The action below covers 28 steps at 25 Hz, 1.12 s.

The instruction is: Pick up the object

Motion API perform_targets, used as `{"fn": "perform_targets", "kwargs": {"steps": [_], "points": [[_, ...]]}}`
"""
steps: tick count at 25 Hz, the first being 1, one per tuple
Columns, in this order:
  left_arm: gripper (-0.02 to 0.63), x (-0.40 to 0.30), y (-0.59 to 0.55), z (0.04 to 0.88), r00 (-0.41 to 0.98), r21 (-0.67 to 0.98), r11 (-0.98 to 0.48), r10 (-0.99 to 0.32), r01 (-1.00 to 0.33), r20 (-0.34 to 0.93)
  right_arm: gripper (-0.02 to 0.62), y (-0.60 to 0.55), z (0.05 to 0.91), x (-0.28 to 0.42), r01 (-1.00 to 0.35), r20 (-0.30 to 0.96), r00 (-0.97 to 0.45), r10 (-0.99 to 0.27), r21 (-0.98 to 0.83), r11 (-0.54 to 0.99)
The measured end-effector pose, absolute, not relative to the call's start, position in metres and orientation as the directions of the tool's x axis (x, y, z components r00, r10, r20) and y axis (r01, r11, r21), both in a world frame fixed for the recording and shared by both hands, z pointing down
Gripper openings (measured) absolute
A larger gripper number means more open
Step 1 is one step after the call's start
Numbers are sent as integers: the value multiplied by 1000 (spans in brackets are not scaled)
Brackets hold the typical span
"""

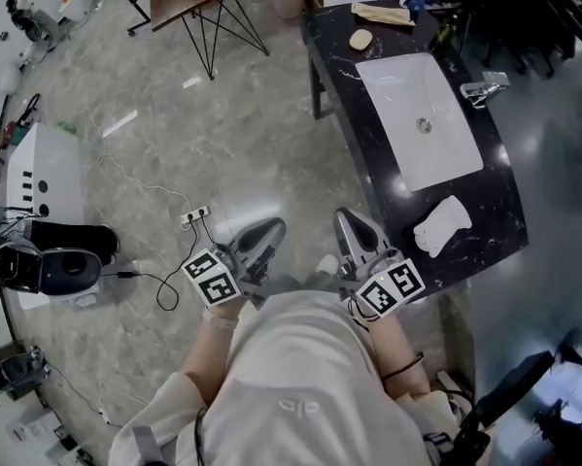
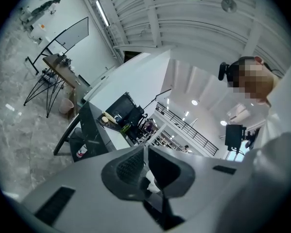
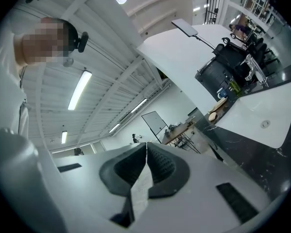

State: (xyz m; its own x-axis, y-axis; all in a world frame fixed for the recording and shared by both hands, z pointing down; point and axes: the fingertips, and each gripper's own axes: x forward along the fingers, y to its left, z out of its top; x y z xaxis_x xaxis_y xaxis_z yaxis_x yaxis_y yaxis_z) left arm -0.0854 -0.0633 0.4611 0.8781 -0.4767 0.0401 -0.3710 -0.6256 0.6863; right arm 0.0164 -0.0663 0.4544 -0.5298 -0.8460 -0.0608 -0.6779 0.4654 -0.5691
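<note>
Both grippers shut and empty, held in close to the body!

The left gripper (image 1: 269, 229) and the right gripper (image 1: 347, 219) point out over the floor, each with its jaws pressed together and nothing between them. The white object (image 1: 442, 225) lies on the black counter (image 1: 485, 223), near its closest end and just past the near edge of the white sink (image 1: 419, 119). It sits a little right of the right gripper, with neither tool touching it.

Black, seemingly marbled counter (image 1: 341, 58); white sink (image 1: 436, 158).
</note>
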Motion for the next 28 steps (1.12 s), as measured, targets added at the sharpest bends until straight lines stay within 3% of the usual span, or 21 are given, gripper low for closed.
{"fn": "perform_targets", "kwargs": {"steps": [13,20,28], "points": [[18,-11,-97,470,973,675,-704,-207,-222,105,21,-75,468,87,-786,-28,-265,-964,-573,232],[112,67,-88,483,994,686,-722,-32,-95,104,21,-48,476,149,-827,1,-48,-999,-561,39],[168,150,-55,511,975,713,-701,175,23,140,42,13,497,226,-793,65,219,-974,-569,-216]]}}
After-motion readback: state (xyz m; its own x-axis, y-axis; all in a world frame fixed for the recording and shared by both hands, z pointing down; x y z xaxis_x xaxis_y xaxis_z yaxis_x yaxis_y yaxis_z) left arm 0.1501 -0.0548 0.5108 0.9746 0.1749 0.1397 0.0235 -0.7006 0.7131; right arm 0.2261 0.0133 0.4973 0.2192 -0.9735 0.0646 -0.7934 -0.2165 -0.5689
